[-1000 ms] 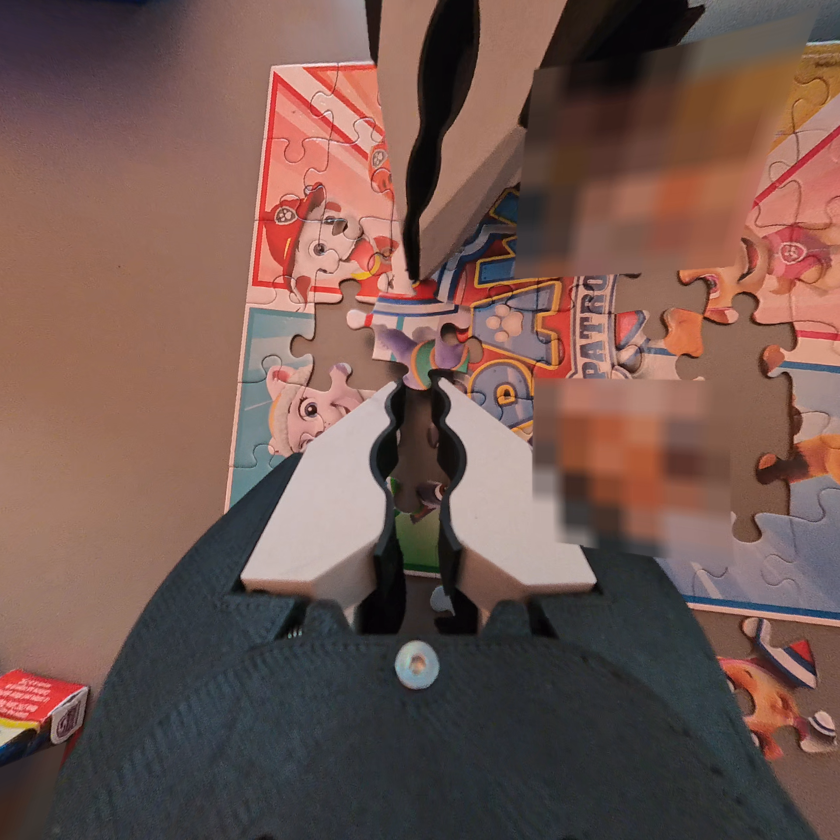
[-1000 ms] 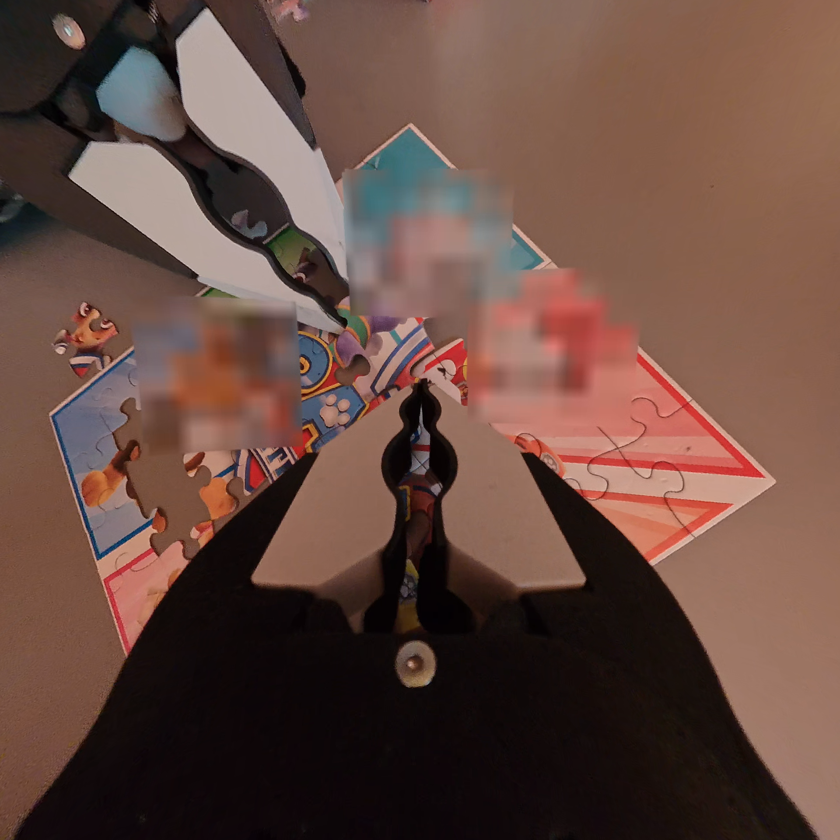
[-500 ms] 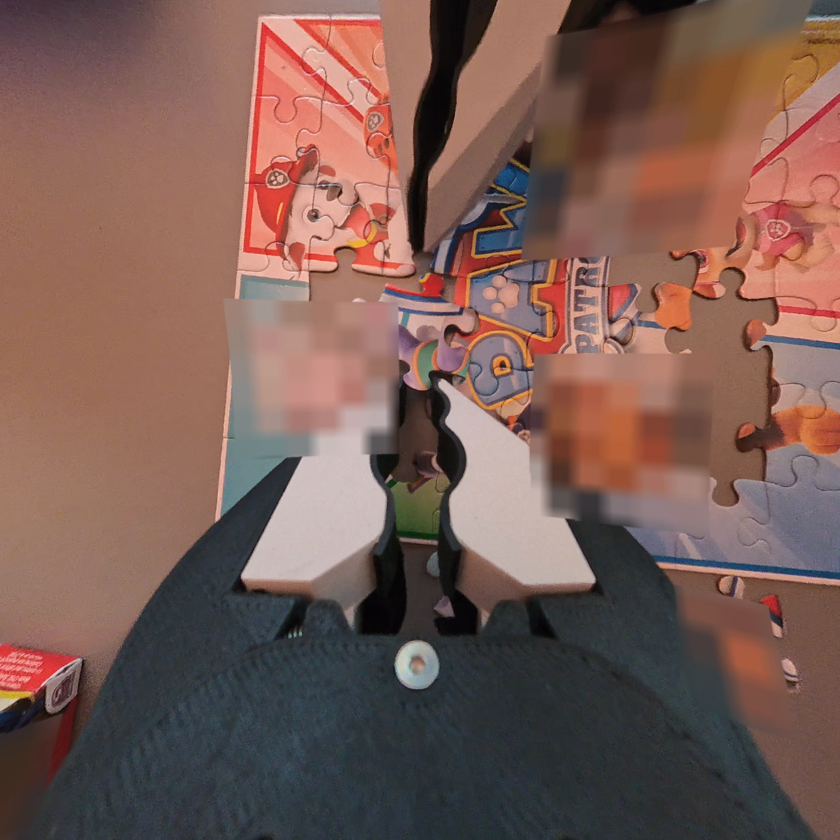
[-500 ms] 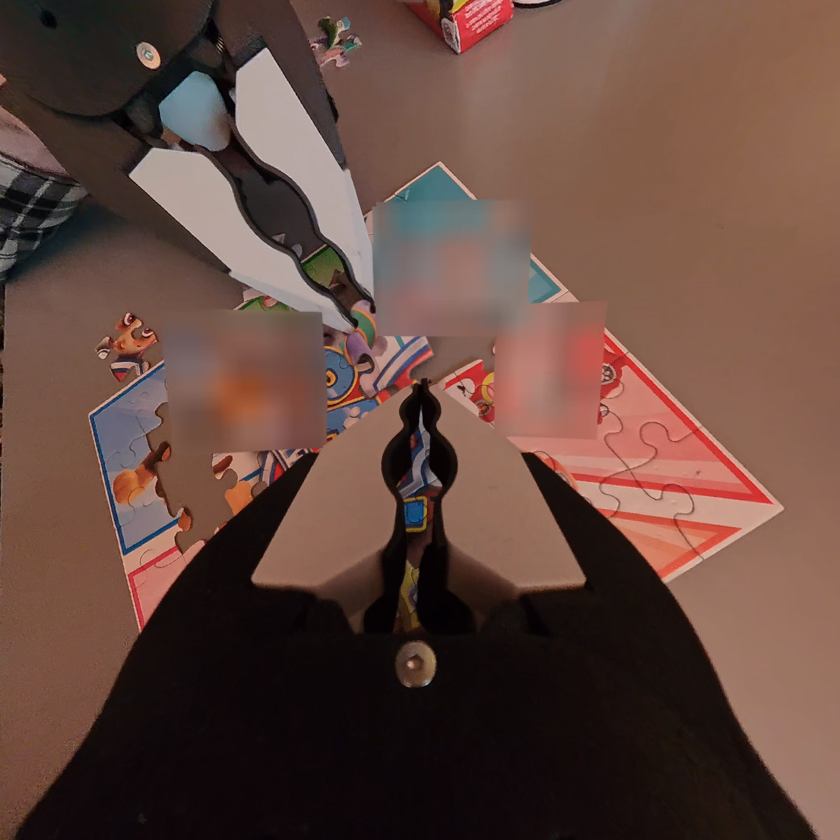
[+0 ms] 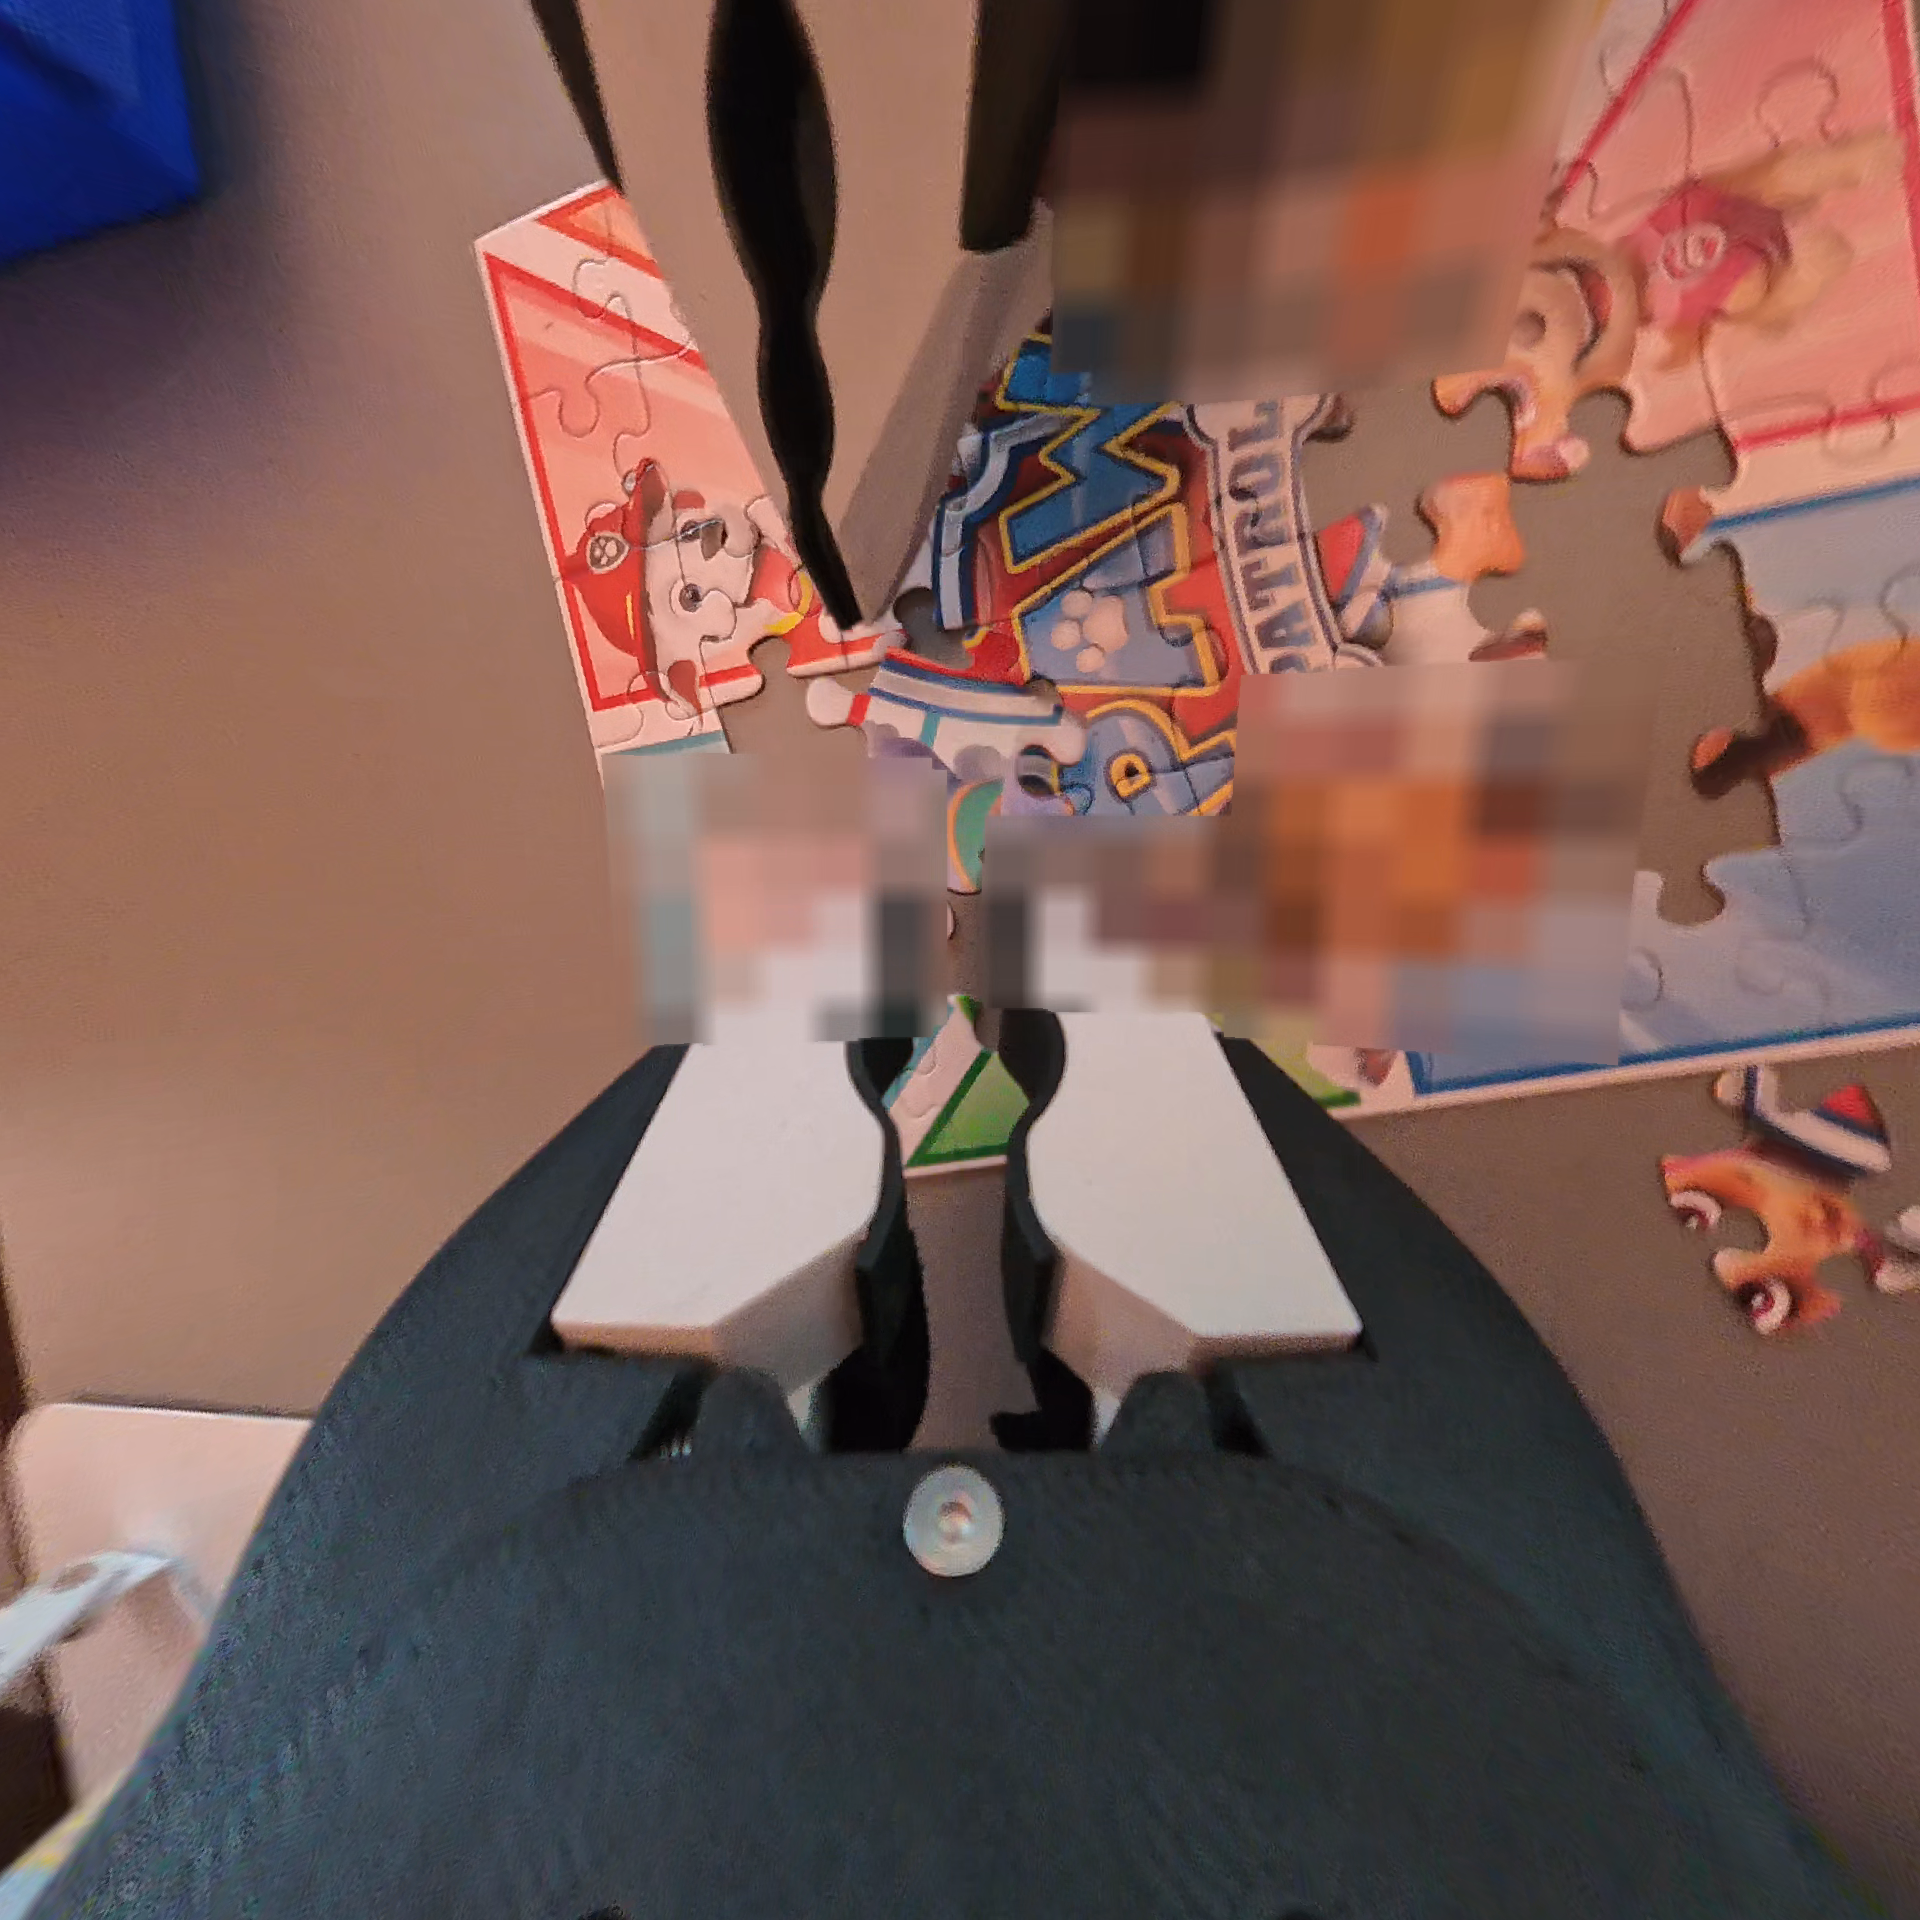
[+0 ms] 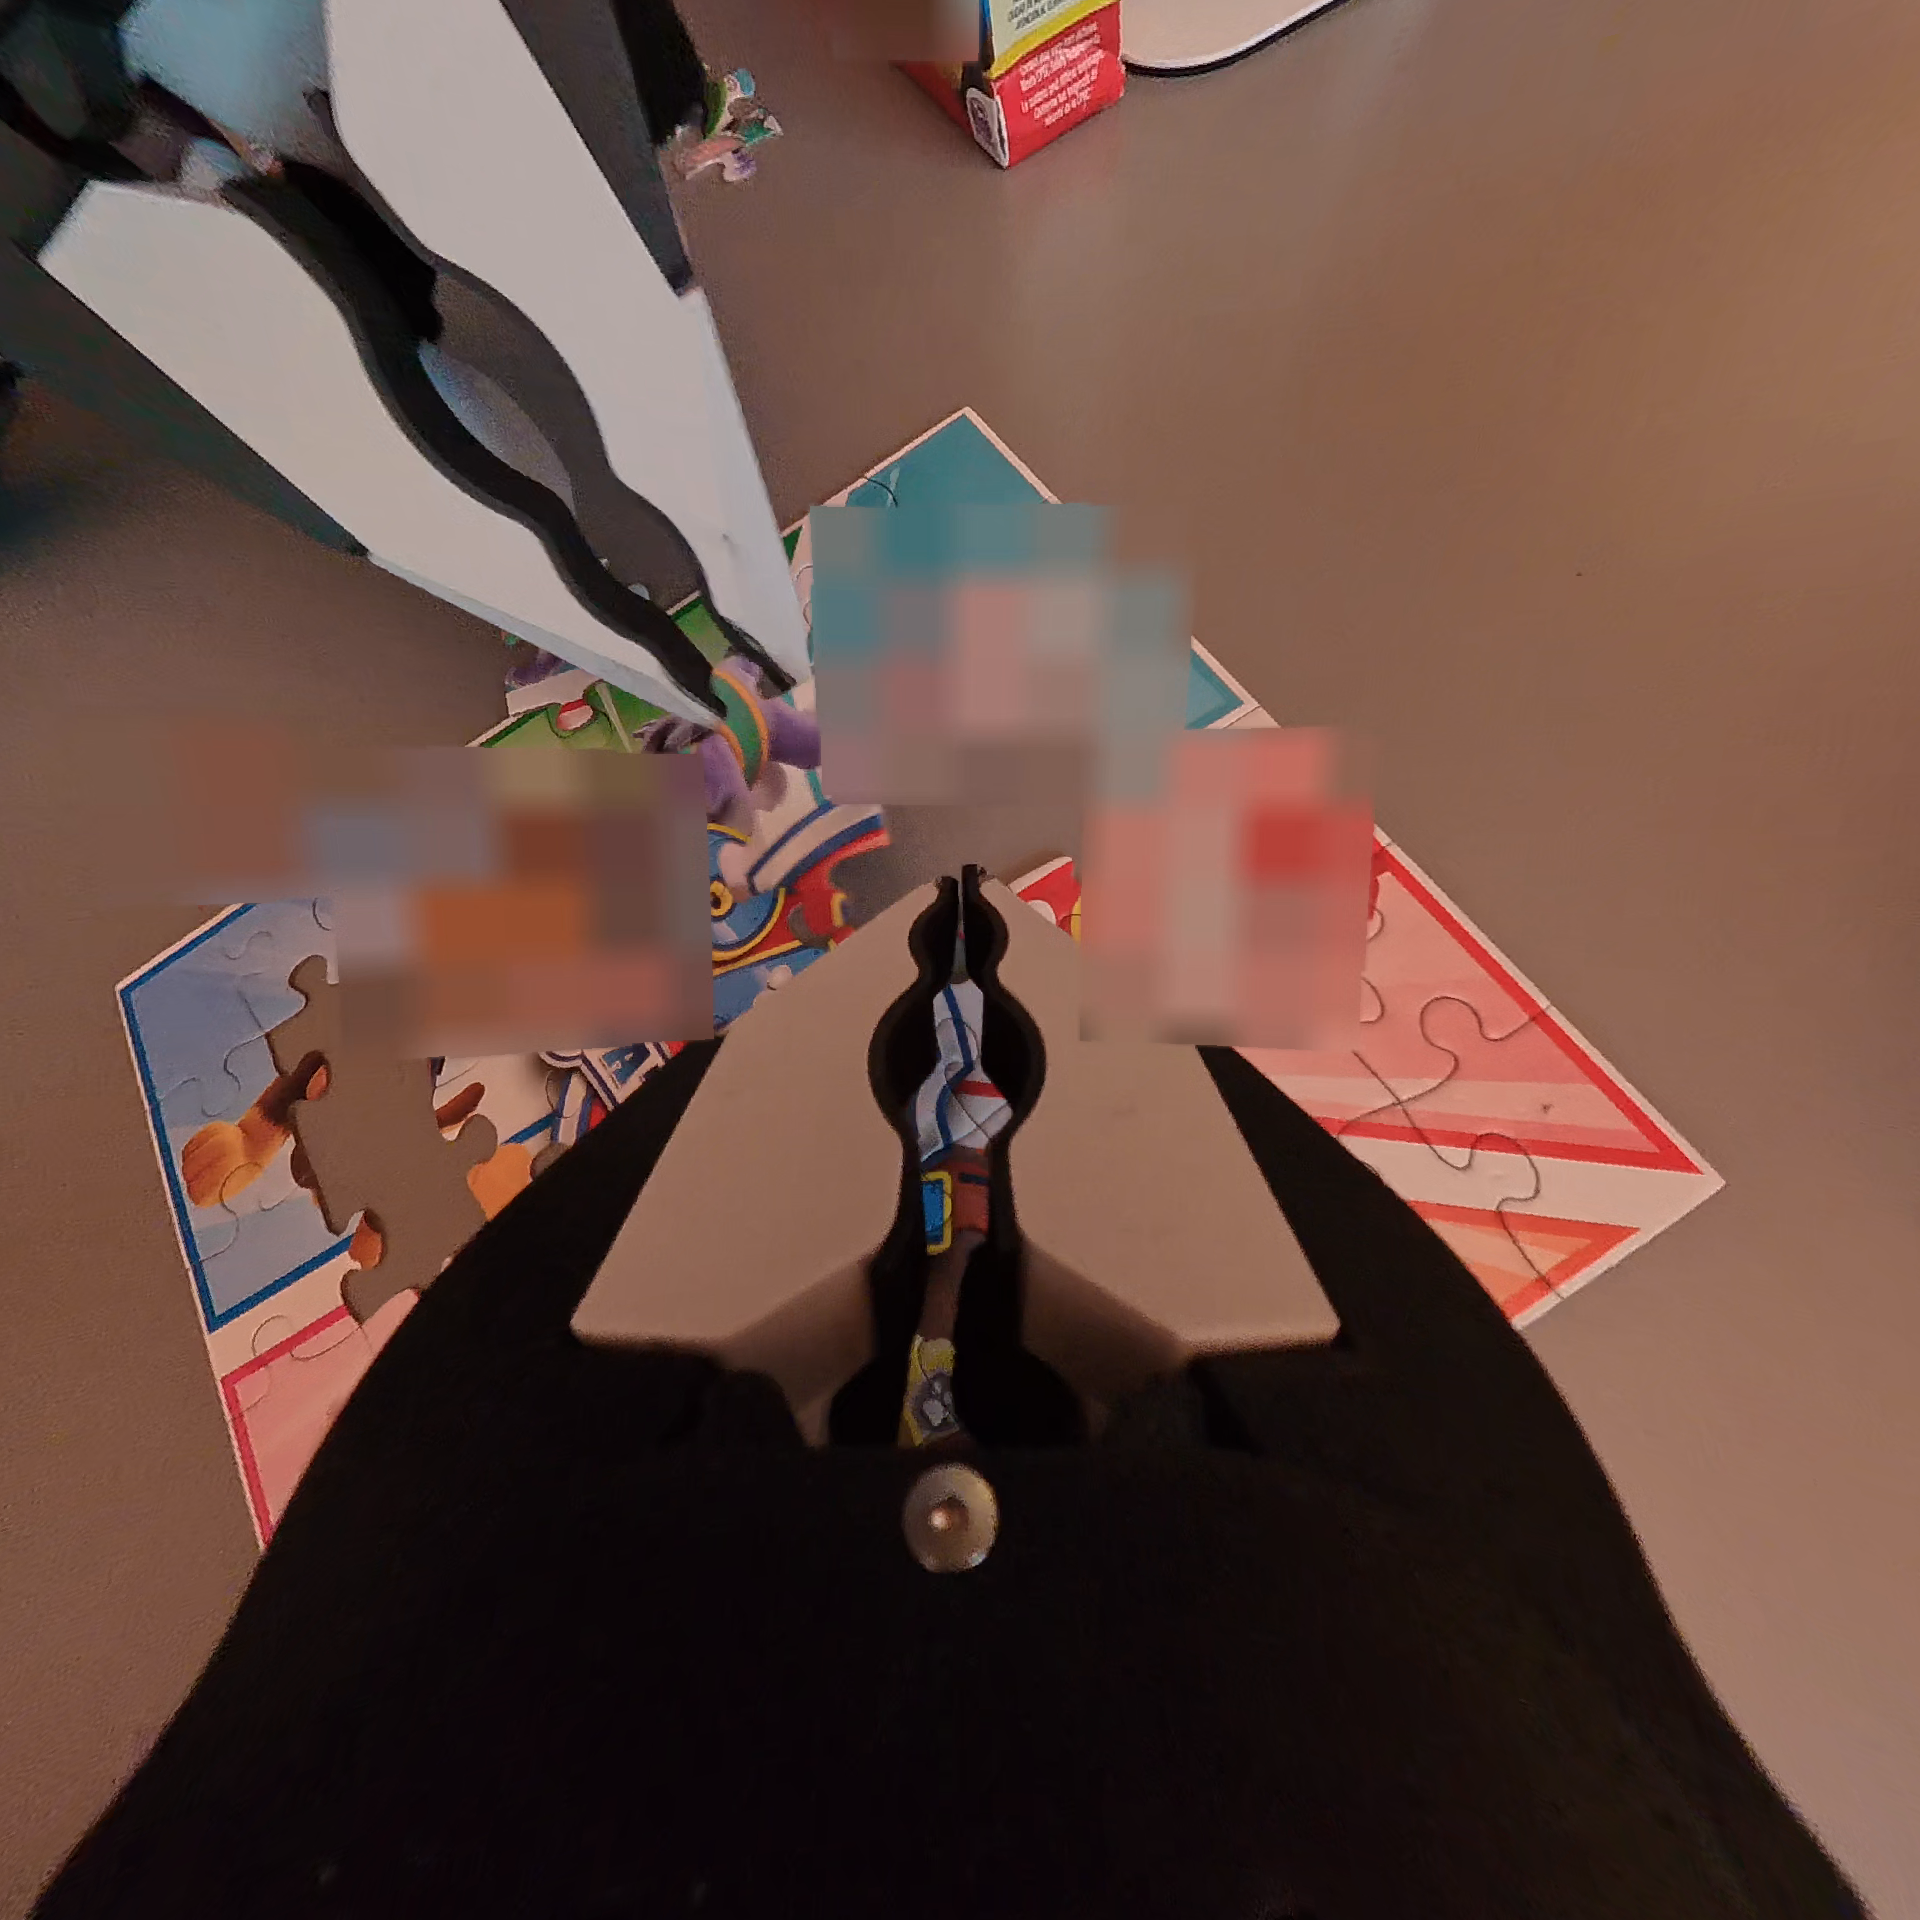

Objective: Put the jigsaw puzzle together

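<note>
The left gripper (image 6: 753, 691) angles down over the jigsaw puzzle (image 5: 1122, 582) on the table (image 6: 1455, 416), jaws slightly parted, empty. The right gripper (image 6: 961, 883), jaws closed, tips touching a centre piece (image 5: 966, 707).

A plain brown table (image 6: 1455, 520) is carrying the partly assembled jigsaw puzzle (image 6: 1455, 1122), a loose piece (image 5: 1808, 1216) right of the left gripper, and a red carton (image 6: 1039, 94) lying far ahead of the right one.

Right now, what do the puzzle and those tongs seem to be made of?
The puzzle looks like glossy printed cardboard, with thin flat interlocking pieces. The right tongs seem matte plastic, pale fingers on a ridged black body, probably 3D-printed.
</note>
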A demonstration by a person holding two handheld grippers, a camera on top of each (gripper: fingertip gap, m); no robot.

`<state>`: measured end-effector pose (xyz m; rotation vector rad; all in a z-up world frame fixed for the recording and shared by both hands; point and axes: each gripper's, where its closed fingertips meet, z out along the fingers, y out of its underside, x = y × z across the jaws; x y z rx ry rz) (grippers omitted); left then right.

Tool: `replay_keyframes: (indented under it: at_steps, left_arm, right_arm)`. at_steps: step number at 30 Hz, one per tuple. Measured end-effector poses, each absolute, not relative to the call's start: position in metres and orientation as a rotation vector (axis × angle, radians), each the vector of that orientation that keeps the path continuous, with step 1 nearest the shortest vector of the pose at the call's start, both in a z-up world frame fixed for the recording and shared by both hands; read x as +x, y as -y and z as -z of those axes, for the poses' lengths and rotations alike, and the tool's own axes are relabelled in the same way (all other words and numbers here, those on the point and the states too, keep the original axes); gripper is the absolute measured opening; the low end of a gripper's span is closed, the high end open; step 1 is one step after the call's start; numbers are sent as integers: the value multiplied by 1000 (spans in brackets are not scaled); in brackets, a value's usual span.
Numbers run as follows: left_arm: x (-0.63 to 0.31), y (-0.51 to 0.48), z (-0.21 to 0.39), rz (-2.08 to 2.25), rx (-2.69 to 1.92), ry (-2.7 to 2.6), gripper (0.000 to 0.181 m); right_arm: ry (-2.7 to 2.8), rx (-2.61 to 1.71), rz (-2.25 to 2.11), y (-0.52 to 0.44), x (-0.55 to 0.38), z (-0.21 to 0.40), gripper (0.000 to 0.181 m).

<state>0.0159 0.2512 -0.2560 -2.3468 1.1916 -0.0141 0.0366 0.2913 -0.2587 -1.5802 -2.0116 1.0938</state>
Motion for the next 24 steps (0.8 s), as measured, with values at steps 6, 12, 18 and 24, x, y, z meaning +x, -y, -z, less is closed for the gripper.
replay_keyframes:
  at_steps: [6, 12, 18, 24]
  left_arm:
    - [7, -252, 256, -114, -2347, -1576, 9]
    - [9, -262, 268, -103, -2288, -1772, 9]
    - [5, -270, 276, -179, -2274, -1872, 9]
    - [-1, -279, 279, -249, -2269, -1906, 8]
  right_arm:
    - [1999, -1588, -1152, -294, 41, 255, 0]
    - [2042, -1556, -1170, -288, 43, 258, 0]
    - [2109, -1530, -1086, -283, 43, 269, 0]
    - [2130, -1500, -1033, -283, 44, 269, 0]
